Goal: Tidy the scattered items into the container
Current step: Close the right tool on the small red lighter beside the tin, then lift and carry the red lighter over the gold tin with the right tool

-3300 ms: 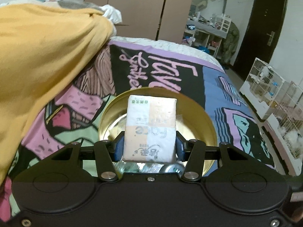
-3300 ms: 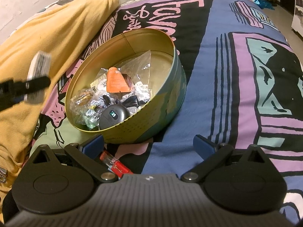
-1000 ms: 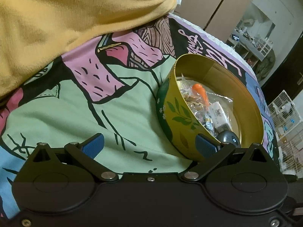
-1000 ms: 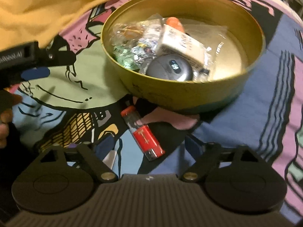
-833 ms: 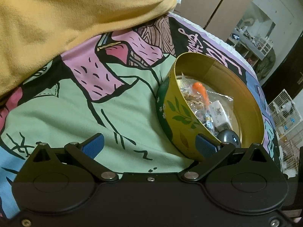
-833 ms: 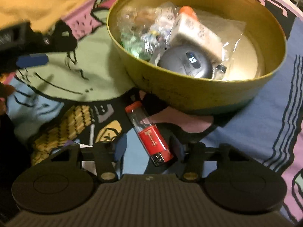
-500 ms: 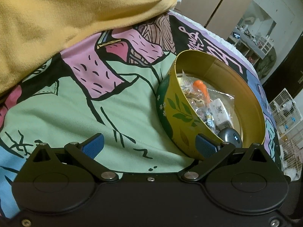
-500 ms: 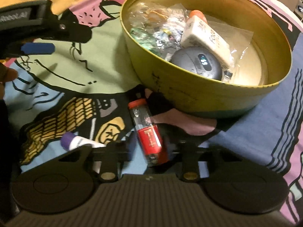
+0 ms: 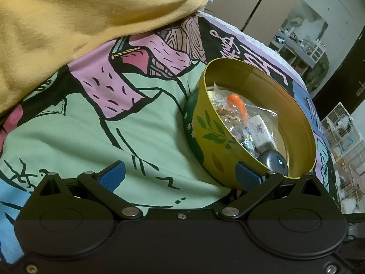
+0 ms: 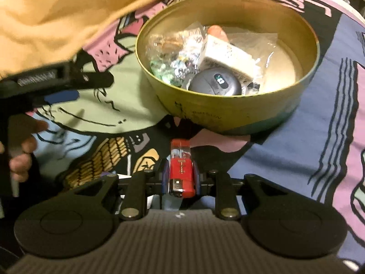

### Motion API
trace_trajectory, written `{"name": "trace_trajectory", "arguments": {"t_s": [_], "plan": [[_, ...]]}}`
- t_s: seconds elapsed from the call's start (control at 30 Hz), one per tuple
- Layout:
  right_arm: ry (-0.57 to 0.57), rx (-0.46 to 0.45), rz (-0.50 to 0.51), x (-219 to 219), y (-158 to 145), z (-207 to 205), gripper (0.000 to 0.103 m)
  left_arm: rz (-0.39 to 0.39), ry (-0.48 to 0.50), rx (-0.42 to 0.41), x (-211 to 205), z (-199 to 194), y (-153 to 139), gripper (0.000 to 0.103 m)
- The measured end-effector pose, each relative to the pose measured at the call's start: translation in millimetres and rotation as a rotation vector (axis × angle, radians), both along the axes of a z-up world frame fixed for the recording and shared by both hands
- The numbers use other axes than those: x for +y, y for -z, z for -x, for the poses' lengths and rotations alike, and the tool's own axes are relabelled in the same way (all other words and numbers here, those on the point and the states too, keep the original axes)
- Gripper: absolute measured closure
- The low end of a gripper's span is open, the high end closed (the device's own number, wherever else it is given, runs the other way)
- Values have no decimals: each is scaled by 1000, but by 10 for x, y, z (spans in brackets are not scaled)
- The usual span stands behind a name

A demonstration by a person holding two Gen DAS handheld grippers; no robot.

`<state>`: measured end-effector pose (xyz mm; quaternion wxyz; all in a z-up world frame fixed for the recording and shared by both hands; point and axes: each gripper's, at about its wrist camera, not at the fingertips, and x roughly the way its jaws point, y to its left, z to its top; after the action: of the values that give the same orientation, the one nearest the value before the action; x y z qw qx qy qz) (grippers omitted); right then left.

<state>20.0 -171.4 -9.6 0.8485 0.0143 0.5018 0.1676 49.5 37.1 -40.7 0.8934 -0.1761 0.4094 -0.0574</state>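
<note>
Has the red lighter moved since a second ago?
Yes. The lighter lay slanted on the bedspread below the tin; now it is straight in the right claw, whose jaws have just been closing on it.

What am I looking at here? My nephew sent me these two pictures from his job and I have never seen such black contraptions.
These are two handheld tongs, one in each of a person's hands, with a wide-angle camera on each looking forward along its two fingers. The black shapes at the bottom of each picture are the tool's own body.

The left camera's picture shows the left tongs open and empty beside a round yellow tin on a bed with a cartoon-print cover. A mustard blanket lies behind.

The right camera's picture shows the right tongs, whose jaws have just closed on a red lighter in front of the tin. Already in the tin are a grey round gadget, a white packet and clear bags of small items. At the left edge you see the other tool and the person's hand holding it.
</note>
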Motion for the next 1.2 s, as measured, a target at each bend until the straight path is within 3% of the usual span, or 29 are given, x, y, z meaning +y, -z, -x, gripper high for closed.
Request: {"name": "trace_trajectory", "arguments": {"t_s": [0.33, 0.6, 1.2], "plan": [[102, -10, -118, -199, -185, 165, 78, 7, 19, -1, -13, 2, 8, 1], [182, 0, -108, -393, -261, 214, 78, 15, 29, 0, -23, 8, 10, 1], [210, -143, -65, -534, -927, -72, 78, 44, 57, 1, -30, 14, 9, 1]]}}
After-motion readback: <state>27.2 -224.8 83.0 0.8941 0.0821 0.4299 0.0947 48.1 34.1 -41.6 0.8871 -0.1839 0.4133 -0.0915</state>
